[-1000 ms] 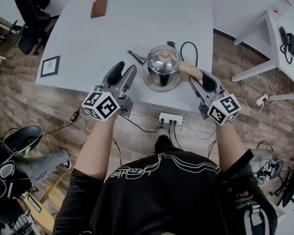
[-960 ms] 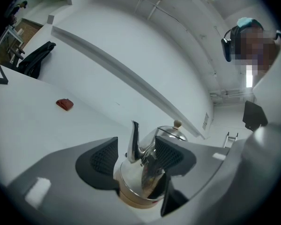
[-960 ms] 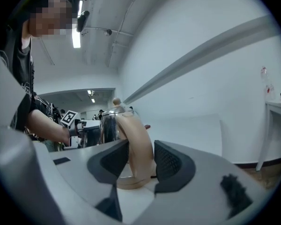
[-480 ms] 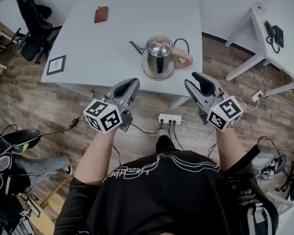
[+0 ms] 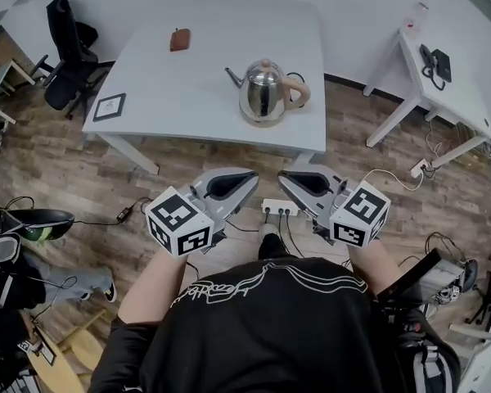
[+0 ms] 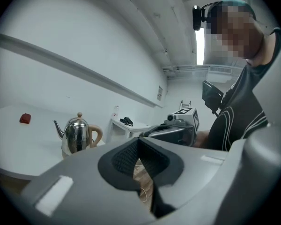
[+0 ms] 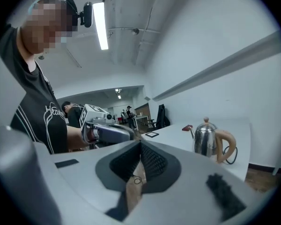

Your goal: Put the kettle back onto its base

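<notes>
Steel kettle (image 5: pixel 264 93) upright on the white table (image 5: pixel 188 88)
Left hand-held gripper (image 5: pixel 250 174), right hand-held gripper (image 5: pixel 284 177) — jaws pressed together, nothing held.

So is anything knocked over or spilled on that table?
Nothing stands out. The kettle stands upright on the white table, and no spill shows. The left gripper and right gripper are shut and empty, held off the table's near edge.

Open tabletop (image 5: pixel 213 76) surrounds the kettle (image 5: pixel 262 95), with a brown case (image 5: pixel 179 39) well apart
</notes>
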`<state>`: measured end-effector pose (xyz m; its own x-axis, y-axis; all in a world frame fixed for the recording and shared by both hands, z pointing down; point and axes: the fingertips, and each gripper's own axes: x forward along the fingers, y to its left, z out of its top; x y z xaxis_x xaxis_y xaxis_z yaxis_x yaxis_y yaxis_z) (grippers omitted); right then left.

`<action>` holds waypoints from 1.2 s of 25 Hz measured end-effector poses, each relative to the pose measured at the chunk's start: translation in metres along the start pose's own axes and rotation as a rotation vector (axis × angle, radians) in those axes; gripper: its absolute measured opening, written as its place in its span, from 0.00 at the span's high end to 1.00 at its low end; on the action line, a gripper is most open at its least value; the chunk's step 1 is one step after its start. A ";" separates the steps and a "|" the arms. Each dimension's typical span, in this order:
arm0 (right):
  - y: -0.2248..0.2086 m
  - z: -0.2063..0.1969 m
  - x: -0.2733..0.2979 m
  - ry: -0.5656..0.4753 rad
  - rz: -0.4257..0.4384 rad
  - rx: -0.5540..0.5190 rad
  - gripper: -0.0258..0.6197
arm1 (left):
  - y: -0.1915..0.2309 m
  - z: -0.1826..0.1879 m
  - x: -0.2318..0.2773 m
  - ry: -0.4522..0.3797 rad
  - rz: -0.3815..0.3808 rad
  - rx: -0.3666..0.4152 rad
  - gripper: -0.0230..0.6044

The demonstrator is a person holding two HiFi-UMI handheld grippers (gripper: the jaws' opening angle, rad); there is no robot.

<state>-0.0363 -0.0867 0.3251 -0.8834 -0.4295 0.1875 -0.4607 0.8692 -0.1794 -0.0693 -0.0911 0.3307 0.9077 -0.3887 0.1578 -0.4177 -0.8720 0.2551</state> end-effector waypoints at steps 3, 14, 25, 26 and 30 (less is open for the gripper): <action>0.021 -0.003 -0.010 0.011 0.008 0.005 0.95 | -0.022 -0.004 -0.010 0.037 0.024 0.022 0.96; 0.044 -0.010 -0.027 0.023 0.009 0.024 0.95 | -0.056 -0.015 -0.010 0.095 0.070 0.044 0.96; 0.037 -0.006 -0.018 0.064 0.062 0.026 0.95 | -0.048 -0.010 0.000 0.096 0.106 0.010 0.96; 0.037 -0.007 -0.017 0.070 0.062 0.018 0.95 | -0.046 -0.010 0.000 0.096 0.111 0.007 0.96; 0.037 -0.010 -0.014 0.080 0.059 0.008 0.95 | -0.042 -0.013 -0.003 0.095 0.123 -0.001 0.96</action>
<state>-0.0403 -0.0466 0.3259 -0.8994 -0.3567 0.2526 -0.4093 0.8902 -0.2001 -0.0552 -0.0493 0.3318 0.8419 -0.4630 0.2773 -0.5259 -0.8192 0.2289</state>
